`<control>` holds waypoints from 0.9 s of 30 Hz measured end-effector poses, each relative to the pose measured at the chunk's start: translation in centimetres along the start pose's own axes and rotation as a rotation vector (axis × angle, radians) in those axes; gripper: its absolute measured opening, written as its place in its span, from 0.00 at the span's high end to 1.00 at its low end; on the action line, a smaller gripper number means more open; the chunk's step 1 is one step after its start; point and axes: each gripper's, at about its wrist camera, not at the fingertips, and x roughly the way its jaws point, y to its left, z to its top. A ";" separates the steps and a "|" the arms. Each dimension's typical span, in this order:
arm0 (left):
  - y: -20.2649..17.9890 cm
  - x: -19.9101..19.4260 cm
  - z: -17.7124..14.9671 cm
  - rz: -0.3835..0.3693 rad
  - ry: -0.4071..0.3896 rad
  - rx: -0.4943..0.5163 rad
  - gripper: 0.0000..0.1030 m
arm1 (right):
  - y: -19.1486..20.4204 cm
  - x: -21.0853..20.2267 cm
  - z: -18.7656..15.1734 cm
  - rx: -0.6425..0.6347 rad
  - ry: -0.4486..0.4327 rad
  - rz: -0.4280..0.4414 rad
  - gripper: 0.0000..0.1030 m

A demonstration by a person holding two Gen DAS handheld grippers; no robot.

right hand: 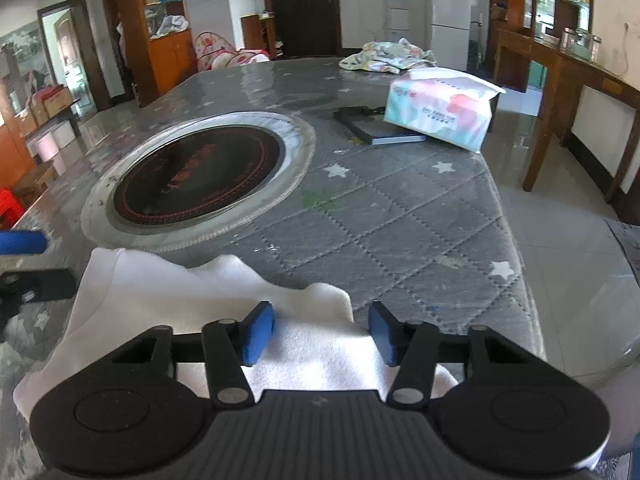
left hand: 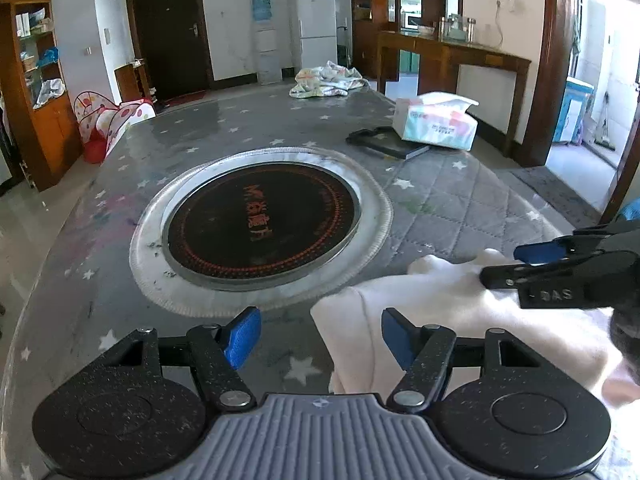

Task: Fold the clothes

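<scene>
At the counter's (right hand: 400,216) near edge lies a soft, light white garment (right hand: 160,300) (limp, fleecy), best pinched at its corners; left gripper (left hand: 316,338) and right gripper (right hand: 320,334) jaws spread, empty.

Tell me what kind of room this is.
Most likely a home dining or living area: a large table with a built-in round cooktop, a white fridge beside a water dispenser, and wooden shelving.
</scene>
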 end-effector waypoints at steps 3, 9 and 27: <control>0.0 1.5 0.1 -0.012 0.029 0.002 0.40 | 0.2 -0.4 0.0 -0.001 -0.006 0.013 0.78; 0.5 2.4 -0.4 -0.091 0.054 -0.025 0.93 | 1.1 -2.3 0.1 -0.024 -0.052 0.014 0.91; 1.5 -10.5 0.9 -0.138 -0.234 -0.041 0.95 | 7.0 -21.3 2.8 -0.136 -0.483 0.075 0.93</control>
